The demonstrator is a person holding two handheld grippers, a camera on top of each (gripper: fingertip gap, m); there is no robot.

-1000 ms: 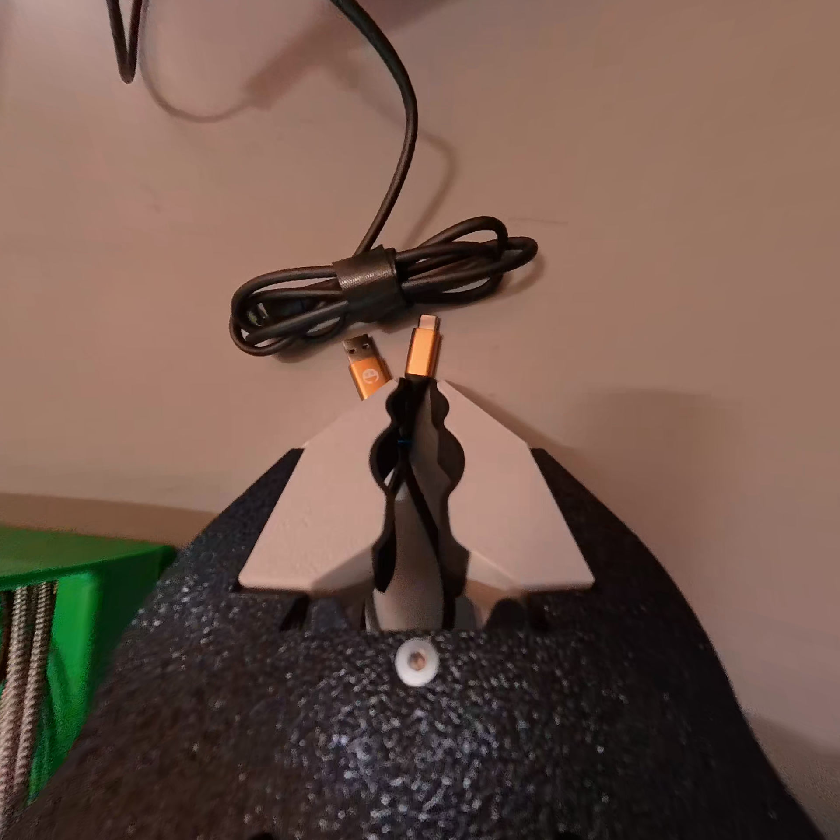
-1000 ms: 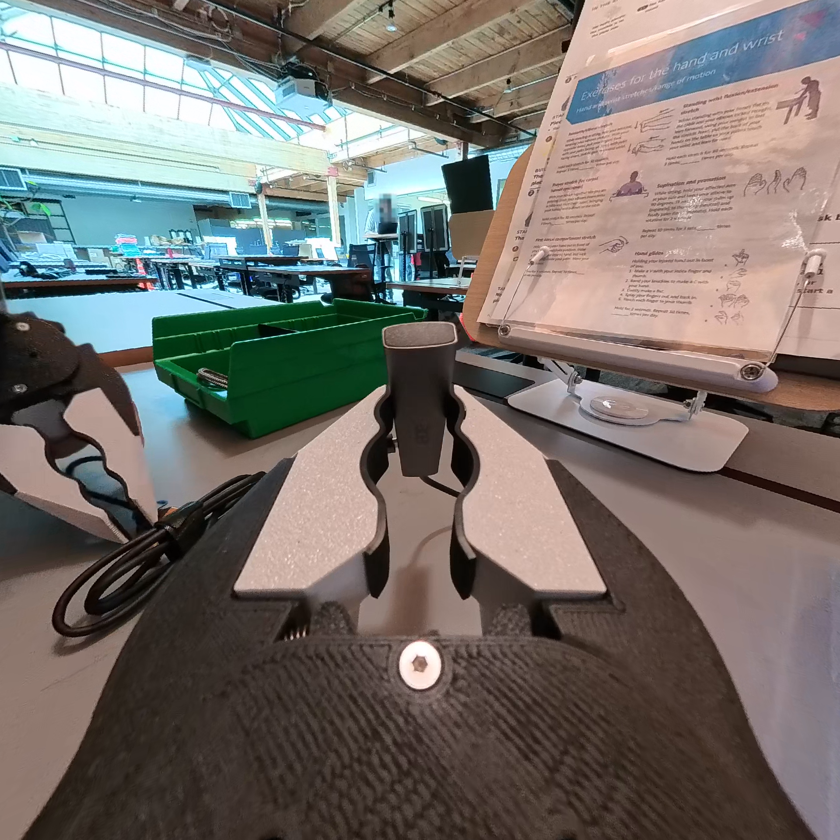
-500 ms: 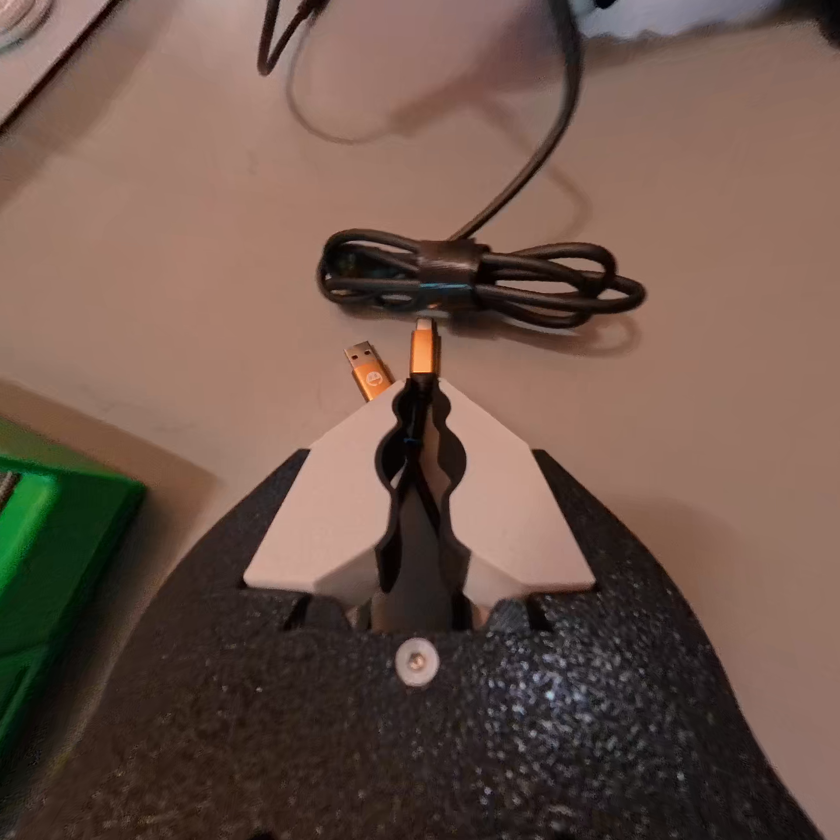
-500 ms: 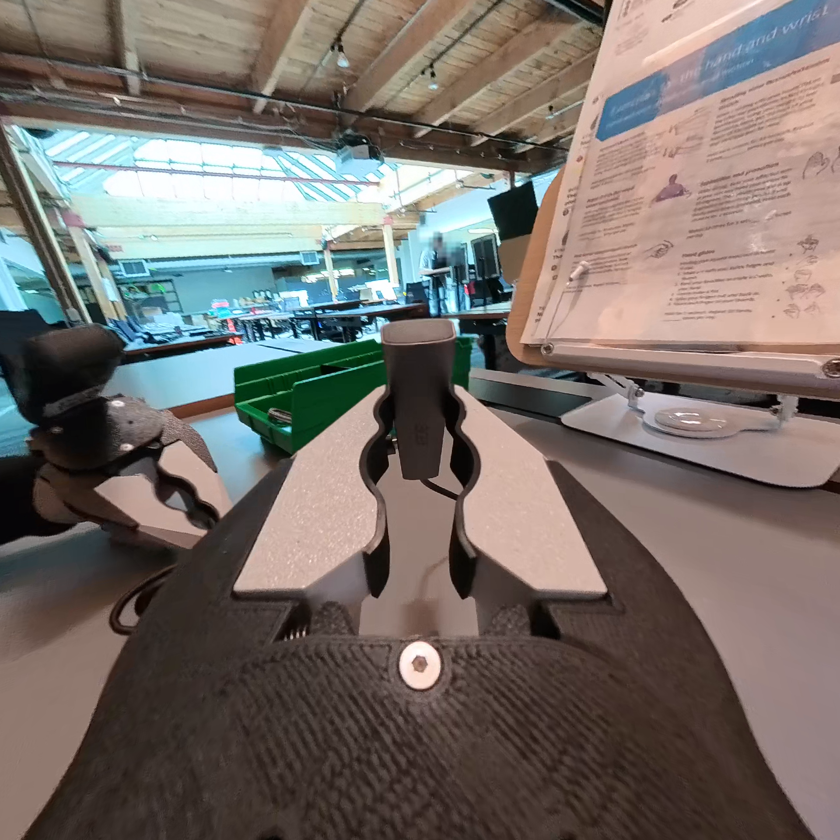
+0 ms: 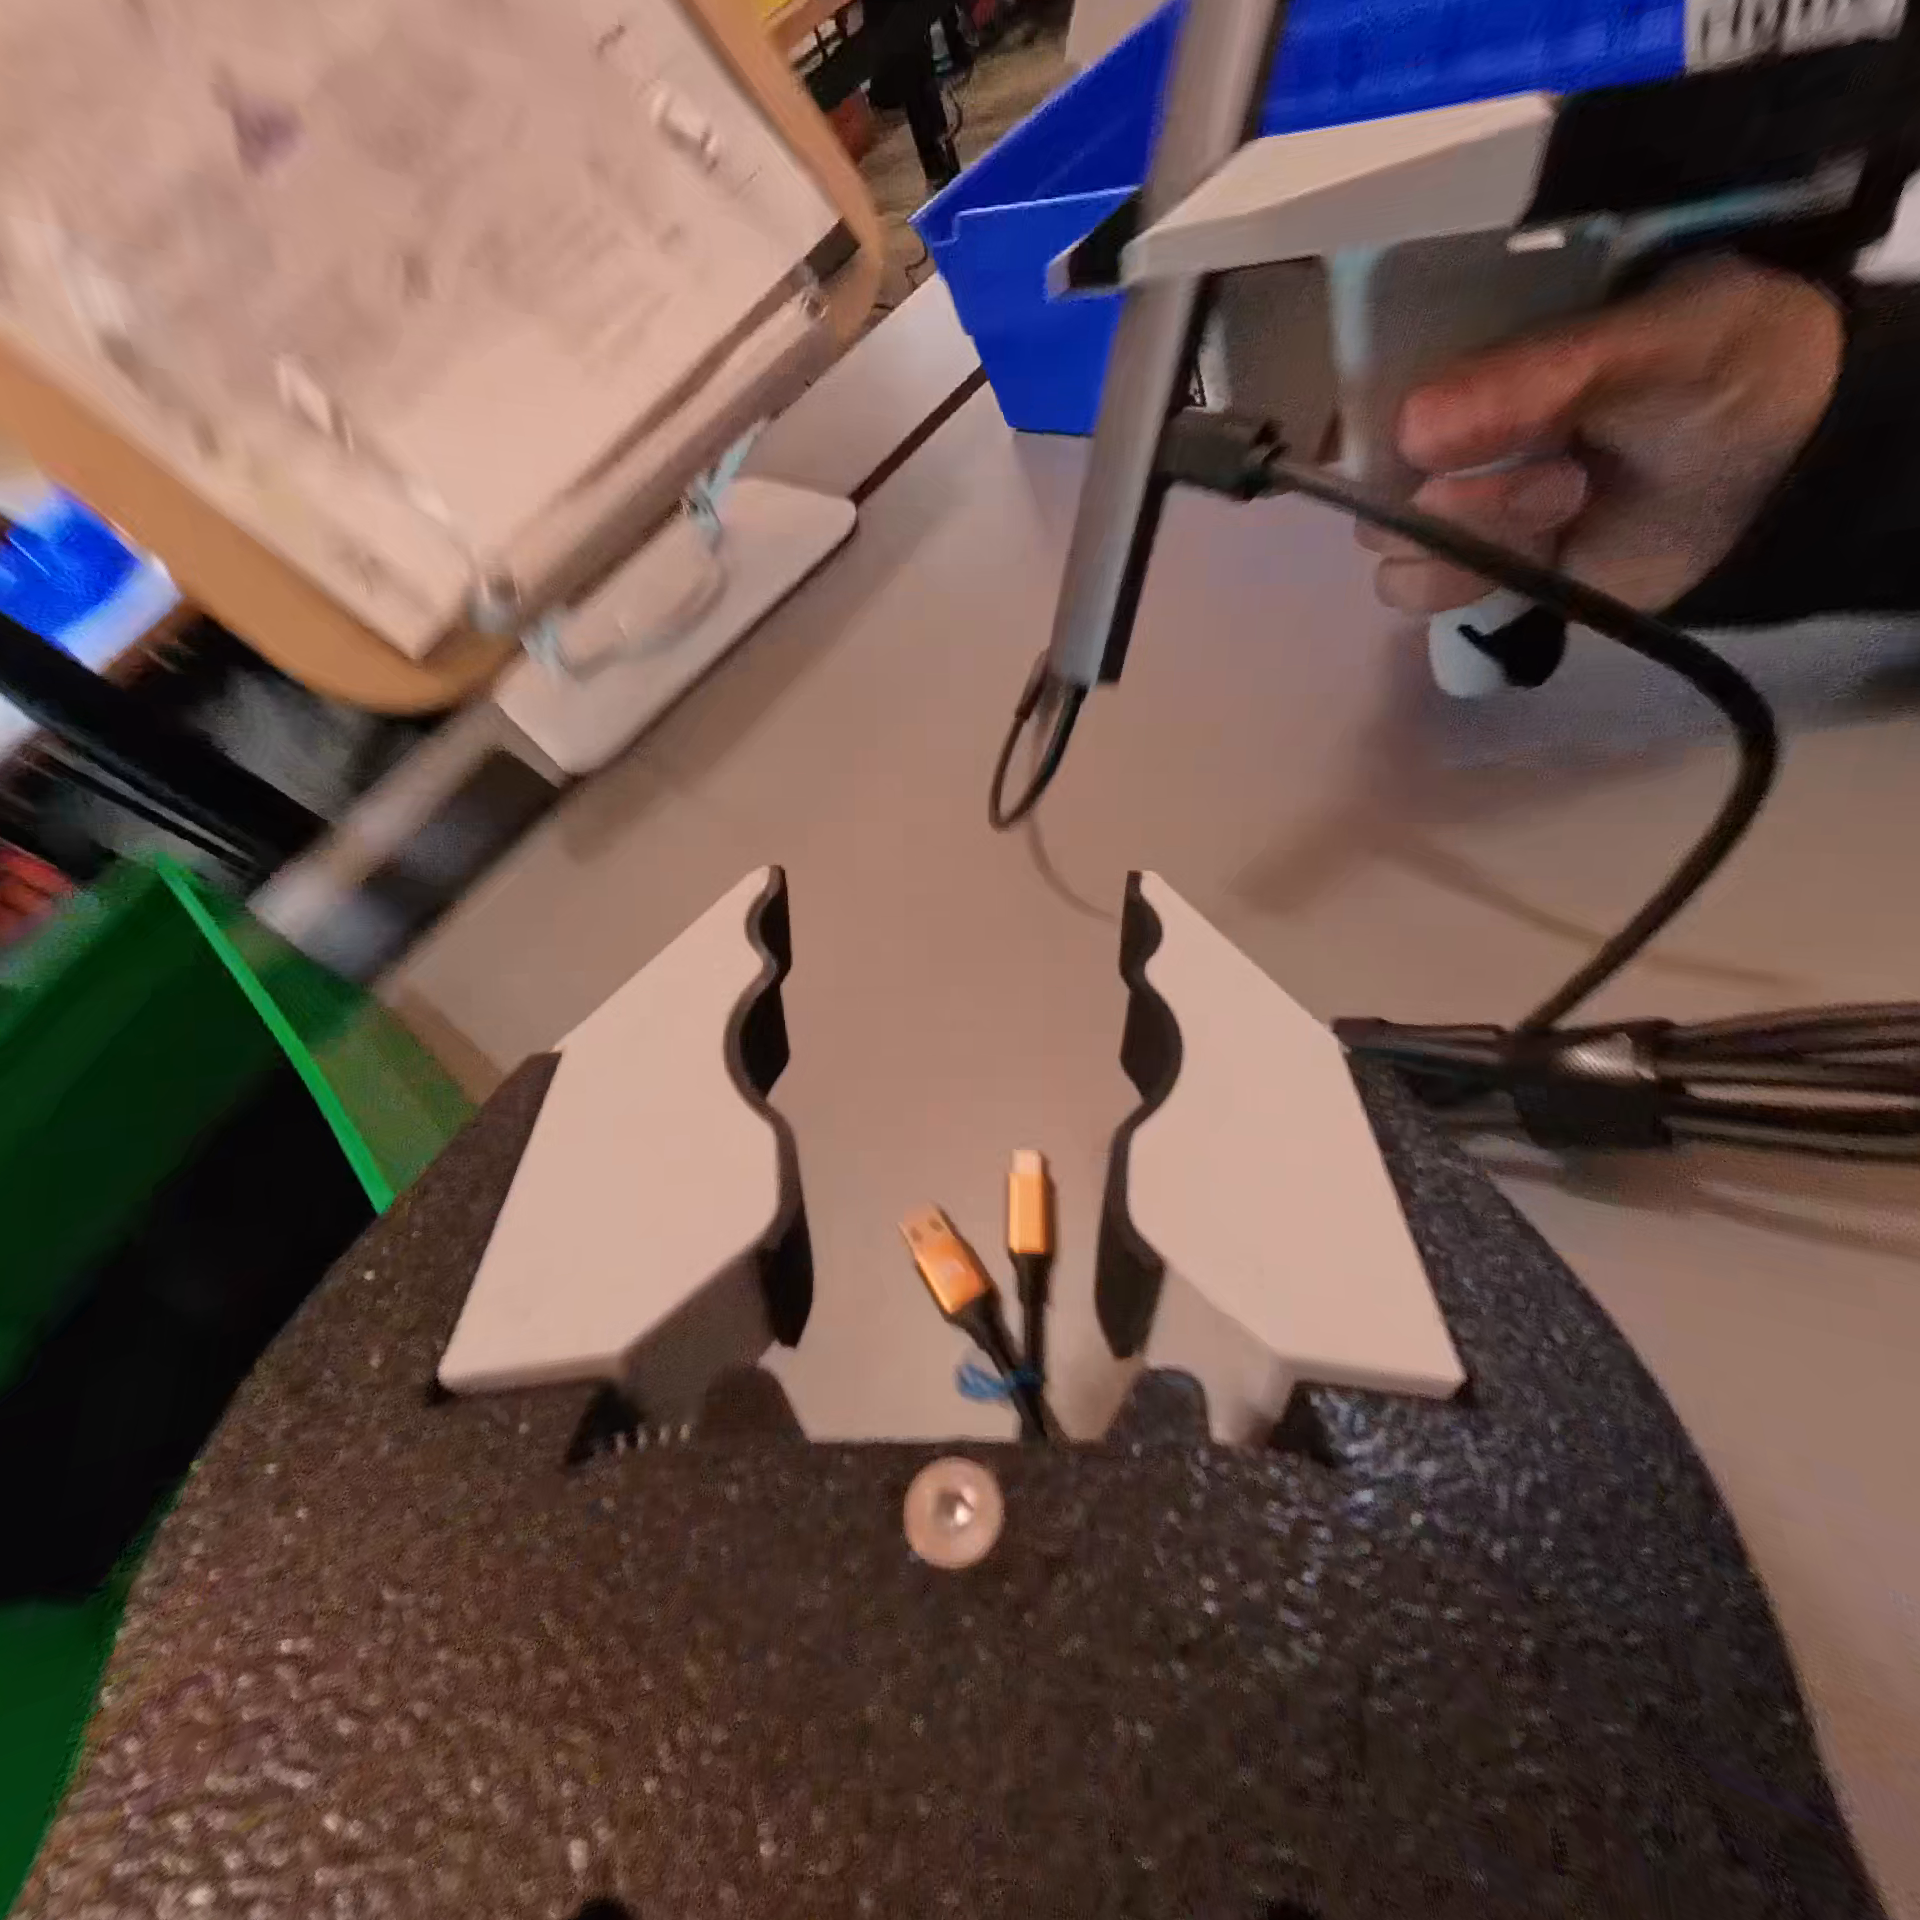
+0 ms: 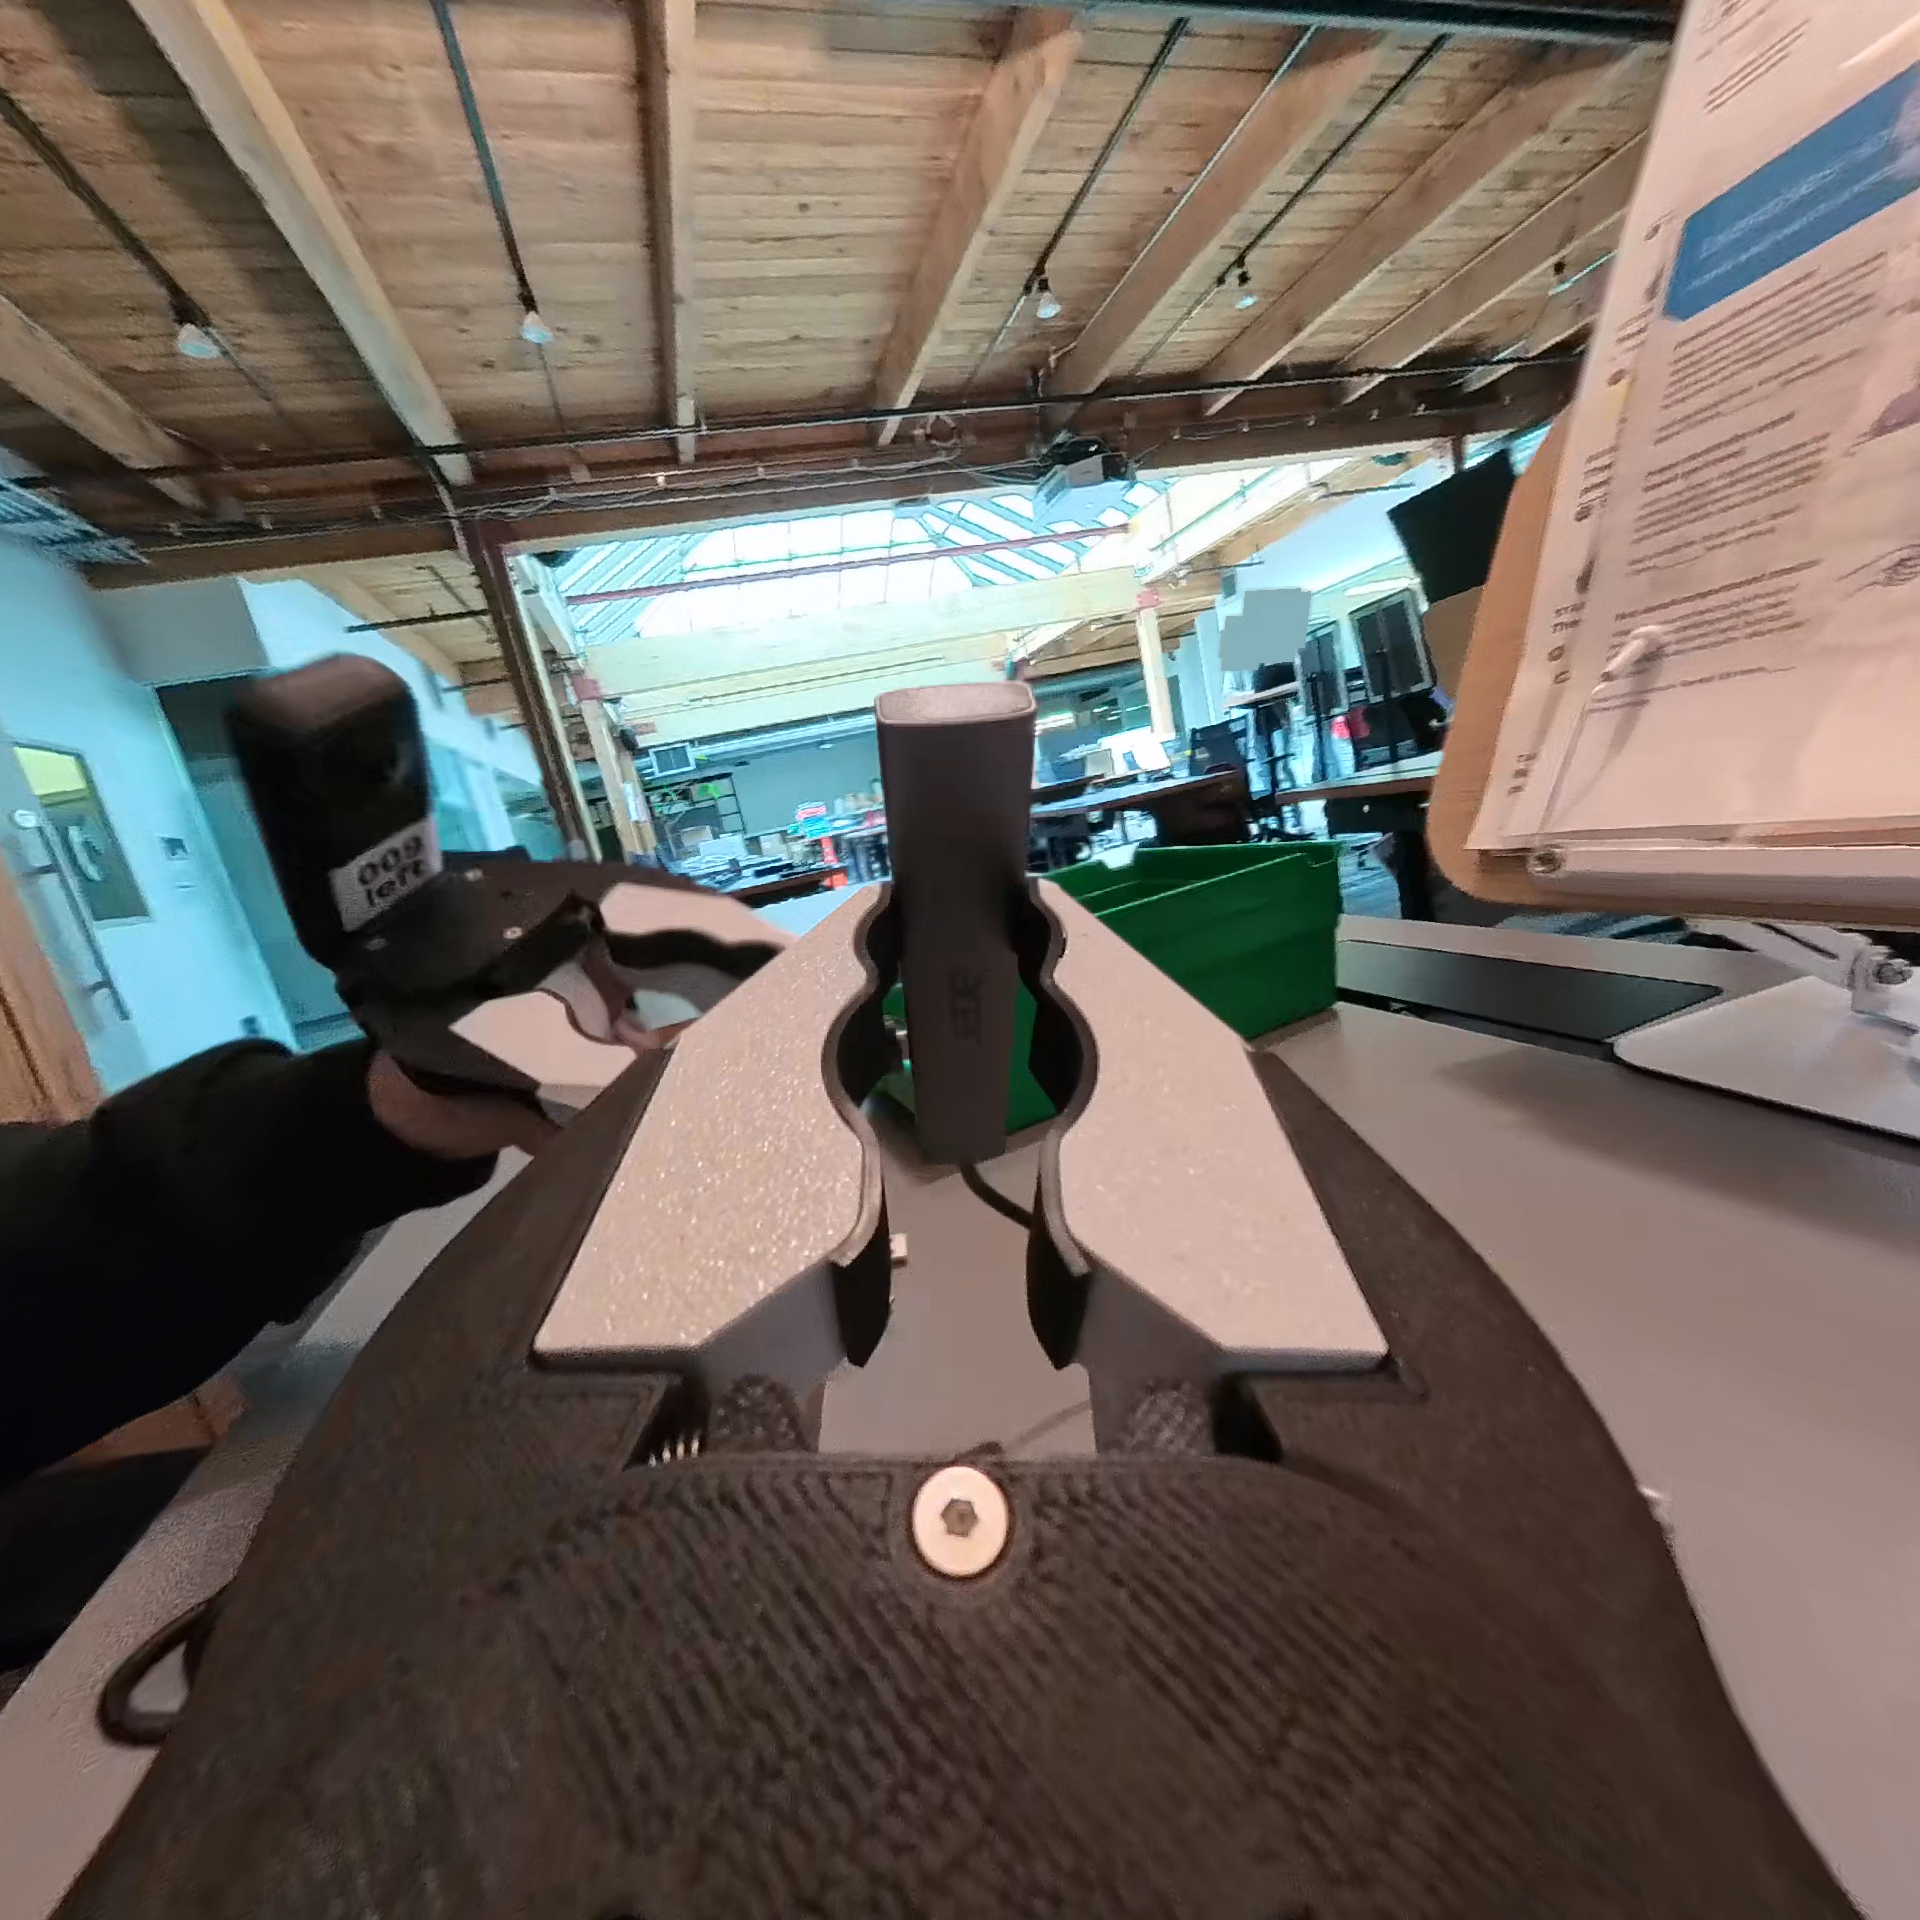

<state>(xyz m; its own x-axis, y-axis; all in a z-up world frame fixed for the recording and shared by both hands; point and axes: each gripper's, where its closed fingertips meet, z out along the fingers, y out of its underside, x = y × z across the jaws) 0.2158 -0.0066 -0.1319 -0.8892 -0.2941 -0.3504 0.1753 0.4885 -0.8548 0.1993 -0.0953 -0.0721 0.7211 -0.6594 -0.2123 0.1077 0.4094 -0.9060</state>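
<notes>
Left wrist view: left gripper (image 5: 954, 894) spread wide above grey surface (image 5: 1299, 727), orange-tipped black cable (image 5: 1023, 1216) lying between fingers. Right wrist view: right gripper (image 6: 958, 914) pinching slim dark-grey rectangular hub (image 6: 954, 914), upright; green plastic bin (image 6: 1226, 925) beyond.

Rough, speckled black plastic on the left hand-held gripper (image 5: 951, 1039); matt grey fingers (image 5: 644, 1174) with dull black pads. Woven-looking black texture on the right hand-held gripper (image 6: 956, 1029), grainy grey fingers (image 6: 727, 1143), bright metal screw (image 6: 960, 1525). Smooth matt grey hub (image 6: 954, 914). Metallic orange plugs (image 5: 1029, 1205). Smooth matt counter (image 5: 935, 727). Glossy green plastic bin (image 6: 1216, 935). Bare rough wood ceiling (image 6: 779, 208). Paper sheets (image 6: 1745, 468) under shiny film.
</notes>
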